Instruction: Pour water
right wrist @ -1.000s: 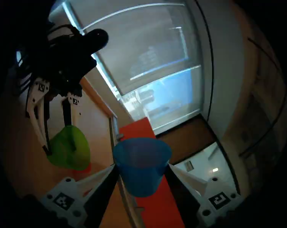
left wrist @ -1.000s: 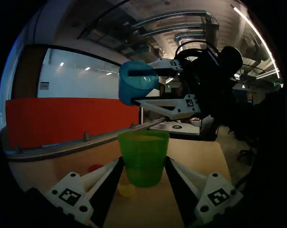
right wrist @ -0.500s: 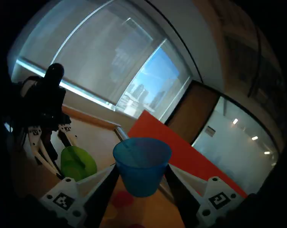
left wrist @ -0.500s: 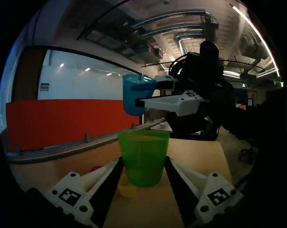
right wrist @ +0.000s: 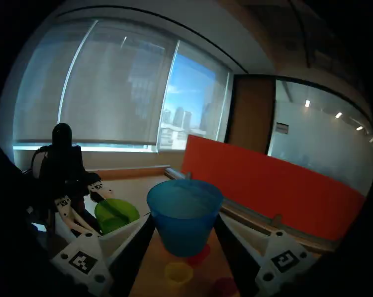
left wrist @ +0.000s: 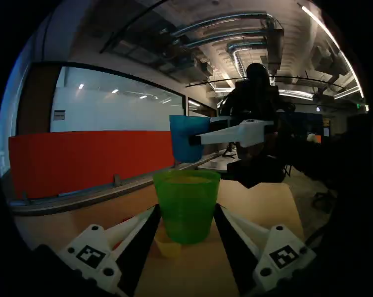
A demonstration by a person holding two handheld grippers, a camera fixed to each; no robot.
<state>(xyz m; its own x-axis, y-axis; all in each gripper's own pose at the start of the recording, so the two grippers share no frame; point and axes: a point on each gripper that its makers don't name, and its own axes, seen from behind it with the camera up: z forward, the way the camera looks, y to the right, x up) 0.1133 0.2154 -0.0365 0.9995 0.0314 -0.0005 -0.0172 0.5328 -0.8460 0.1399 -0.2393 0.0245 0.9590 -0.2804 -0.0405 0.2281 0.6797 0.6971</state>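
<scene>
The left tool pinches a green cup between both fingers, upright over the bench. The right tool pinches a blue cup, also upright. In the left gripper view, the blue cup hangs higher than the green one, above its rim and apart from it. A small yellow cup stands on the bench beside the green cup's base.
</scene>
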